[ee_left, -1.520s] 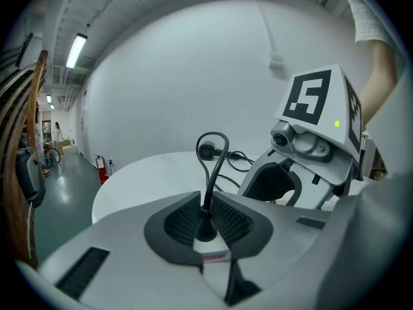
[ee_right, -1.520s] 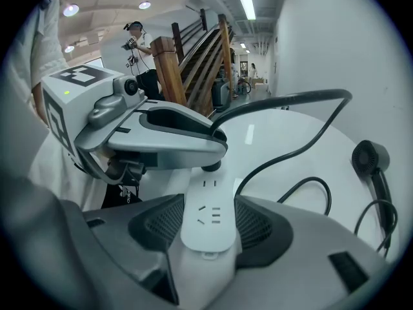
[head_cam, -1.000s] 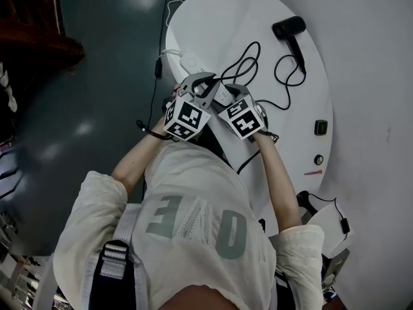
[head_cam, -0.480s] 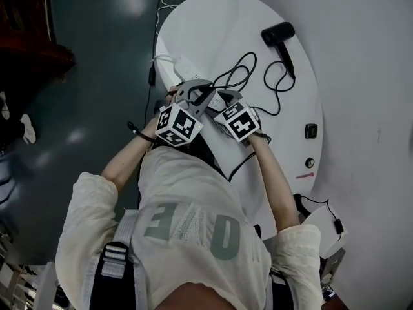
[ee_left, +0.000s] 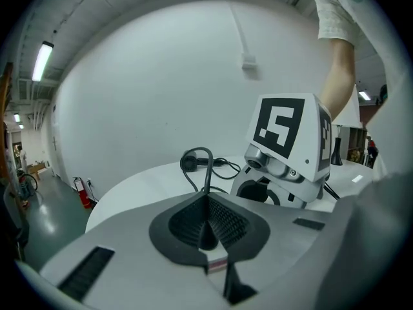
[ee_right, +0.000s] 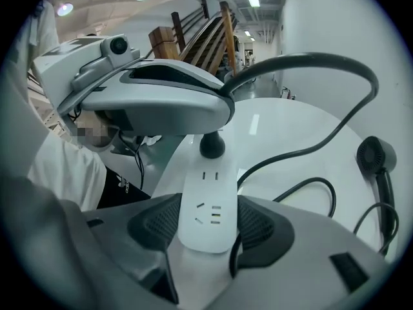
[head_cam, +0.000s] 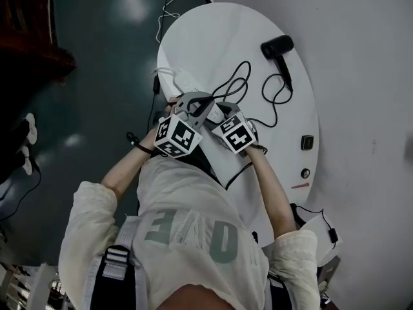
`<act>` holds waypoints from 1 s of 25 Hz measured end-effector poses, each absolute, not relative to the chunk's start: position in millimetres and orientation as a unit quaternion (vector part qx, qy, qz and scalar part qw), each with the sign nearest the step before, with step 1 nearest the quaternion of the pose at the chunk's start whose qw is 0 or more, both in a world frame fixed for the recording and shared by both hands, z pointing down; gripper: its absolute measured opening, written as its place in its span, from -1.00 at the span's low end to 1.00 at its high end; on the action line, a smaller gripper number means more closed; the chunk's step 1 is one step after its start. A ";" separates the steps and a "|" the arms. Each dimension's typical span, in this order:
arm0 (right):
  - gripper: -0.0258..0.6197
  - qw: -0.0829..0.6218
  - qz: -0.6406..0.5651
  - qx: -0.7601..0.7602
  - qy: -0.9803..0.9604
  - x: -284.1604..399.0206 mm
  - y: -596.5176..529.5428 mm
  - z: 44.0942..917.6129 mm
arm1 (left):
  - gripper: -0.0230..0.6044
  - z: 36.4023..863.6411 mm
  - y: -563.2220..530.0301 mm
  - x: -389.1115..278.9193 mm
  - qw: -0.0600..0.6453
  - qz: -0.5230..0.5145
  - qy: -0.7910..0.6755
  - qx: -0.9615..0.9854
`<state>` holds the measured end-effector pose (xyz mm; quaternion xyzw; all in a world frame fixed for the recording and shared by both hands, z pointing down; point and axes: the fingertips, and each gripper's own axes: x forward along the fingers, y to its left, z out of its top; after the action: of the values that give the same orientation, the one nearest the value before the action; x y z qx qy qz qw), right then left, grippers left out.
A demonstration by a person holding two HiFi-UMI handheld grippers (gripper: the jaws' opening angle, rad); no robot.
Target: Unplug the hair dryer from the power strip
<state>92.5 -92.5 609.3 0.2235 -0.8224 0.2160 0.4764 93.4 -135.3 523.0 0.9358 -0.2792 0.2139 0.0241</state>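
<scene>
The grasp seems finished: the power strip (ee_right: 205, 186) is clamped by the right gripper (ee_right: 206, 223), the plug (ee_right: 211, 144) by the left gripper (ee_left: 208, 225); a straight pull is needed.

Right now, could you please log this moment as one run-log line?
left claw: shut on hair dryer plug | right claw: shut on power strip | plug: seated in power strip

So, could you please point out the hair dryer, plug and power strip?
hair dryer (head_cam: 277, 46), head view, black barrel.
plug (ee_right: 212, 145), right gripper view, round black body.
power strip (ee_right: 208, 202), right gripper view, white top face.
</scene>
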 end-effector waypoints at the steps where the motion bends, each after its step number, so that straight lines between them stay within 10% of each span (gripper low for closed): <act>1: -0.10 0.476 0.217 0.224 -0.822 92.0 -93.3 609.2 | -0.87 515.6 -137.0 94.0 0.027 0.201 -0.282 0.938; 7: -0.10 0.509 0.145 0.211 -0.822 86.7 -89.3 611.2 | -0.87 338.1 -190.4 113.8 -0.072 0.017 -0.319 0.945; 25: -0.10 0.495 0.151 0.231 -0.824 91.4 -88.5 612.9 | -0.87 358.1 -201.5 99.6 -0.044 0.061 -0.333 0.940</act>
<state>91.4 -88.5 612.9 0.2310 -0.8238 0.1509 0.4952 99.6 -201.5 358.1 0.9399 -0.3331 0.0608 -0.0445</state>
